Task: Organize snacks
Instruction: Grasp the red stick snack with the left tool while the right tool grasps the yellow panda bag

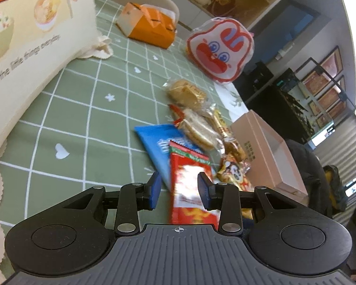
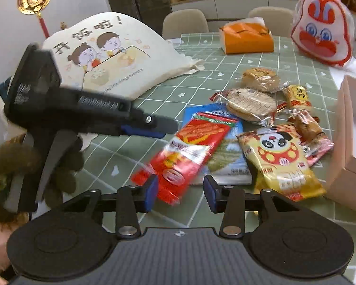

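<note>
Green checked tablecloth (image 2: 225, 66) carries the whole spread, with one red snack packet (image 2: 189, 147) at its centre, tilted and blurred. The left gripper (image 1: 178, 187) reaches over the packet with its jaws about half open. The packet runs up between them, one pad overlapping its edge and the other clear of it, so no squeeze shows. The right gripper (image 2: 180, 185) meets the packet's near end. That end lies against one blue pad while the other pad stands clear, so the jaws are open and hold nothing firmly.

Under the red packet lies one blue packet (image 2: 227, 152). Just beside the red packet, on the pink-box side, sits one yellow panda packet (image 2: 280, 161). Beyond the red packet are two round cakes in clear wrap, the nearer (image 2: 250, 104) overlapping the blue packet's far corner and the farther (image 2: 261, 76) behind it. One small yellow sweet (image 2: 296, 95) and one brown wrapped piece (image 2: 306, 125) lie past the panda packet.

One open pink box (image 2: 344, 142) stands at the table edge, near the red packet but apart from it. Well beyond the red packet are one orange box (image 2: 249, 40), one rabbit-face bag (image 2: 322, 28) and one cream printed bag (image 2: 121, 54). Two pale chairs (image 2: 185, 21) (image 2: 270, 16) stand at the far side.
</note>
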{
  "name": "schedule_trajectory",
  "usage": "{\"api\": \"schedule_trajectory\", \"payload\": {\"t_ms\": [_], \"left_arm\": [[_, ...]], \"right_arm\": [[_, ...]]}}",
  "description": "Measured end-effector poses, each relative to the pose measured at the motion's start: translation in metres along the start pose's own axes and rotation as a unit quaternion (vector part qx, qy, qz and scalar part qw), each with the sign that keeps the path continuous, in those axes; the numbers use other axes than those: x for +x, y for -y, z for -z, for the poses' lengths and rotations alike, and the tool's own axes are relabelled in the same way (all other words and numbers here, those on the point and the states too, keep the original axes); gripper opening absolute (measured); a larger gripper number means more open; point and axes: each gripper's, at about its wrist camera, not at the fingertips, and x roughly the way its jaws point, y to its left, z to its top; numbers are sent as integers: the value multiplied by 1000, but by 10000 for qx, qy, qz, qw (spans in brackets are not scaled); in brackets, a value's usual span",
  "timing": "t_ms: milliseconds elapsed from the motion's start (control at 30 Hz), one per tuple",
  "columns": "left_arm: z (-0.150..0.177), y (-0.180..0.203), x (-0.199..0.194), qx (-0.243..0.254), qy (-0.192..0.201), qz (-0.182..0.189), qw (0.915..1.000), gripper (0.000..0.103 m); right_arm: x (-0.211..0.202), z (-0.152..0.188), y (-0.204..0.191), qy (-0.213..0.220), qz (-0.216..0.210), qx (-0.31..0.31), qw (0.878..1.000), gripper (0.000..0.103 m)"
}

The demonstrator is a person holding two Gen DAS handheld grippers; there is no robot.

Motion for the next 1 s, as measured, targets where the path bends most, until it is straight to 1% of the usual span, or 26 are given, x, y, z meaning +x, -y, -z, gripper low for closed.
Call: {"api": "schedule_trajectory", "payload": {"t_ms": [67,133,167,233,300,400,467,500,567,600,700,833,900,967,1000], "left_arm": [[1,7,0,102,3,2,9999,38],[1,14,0,245,11,-34,9997,38],[2,19,0,348,17,-69,9994,38],[4,25,0,555,25,-161,9983,38],[8,34,-1,855,28,-330,9958,38],[15,45,0,1296,9,-601,9897,38],[18,50,-1,1542,32,-755,9851,38],[19,51,-1,1596,28,-766,9842,38],[18,52,-1,1588,29,-751,9844,38],[17,52,0,1586,32,-745,9845,38],[17,57,4,1707,-6,-750,9825,38],[27,71,9,2159,-124,-754,9734,38],[25,70,5,2138,-94,-774,9737,38],[16,62,-1,1988,28,-873,9761,38],[11,56,-2,1908,81,-931,9772,38]], "right_arm": [[-11,6,-1,315,568,-267,9975,51],[-17,8,3,621,1174,-417,9903,75],[-18,9,7,752,1396,-470,9862,77],[-15,5,18,779,1547,-528,9835,78],[-6,0,30,657,1569,-393,9846,78],[10,-7,48,423,1470,-71,9882,78],[16,-7,54,413,1508,70,9877,79],[14,-5,54,424,1455,129,9884,77],[7,-2,52,380,1311,238,9903,63],[4,0,50,337,1232,251,9915,59],[-9,14,38,260,1085,191,9936,59],[-21,35,16,235,952,-177,9950,59],[-25,45,8,291,995,-373,9939,59],[-27,51,6,368,1055,-442,9928,67],[-27,53,7,384,1095,-437,9923,72]]}}
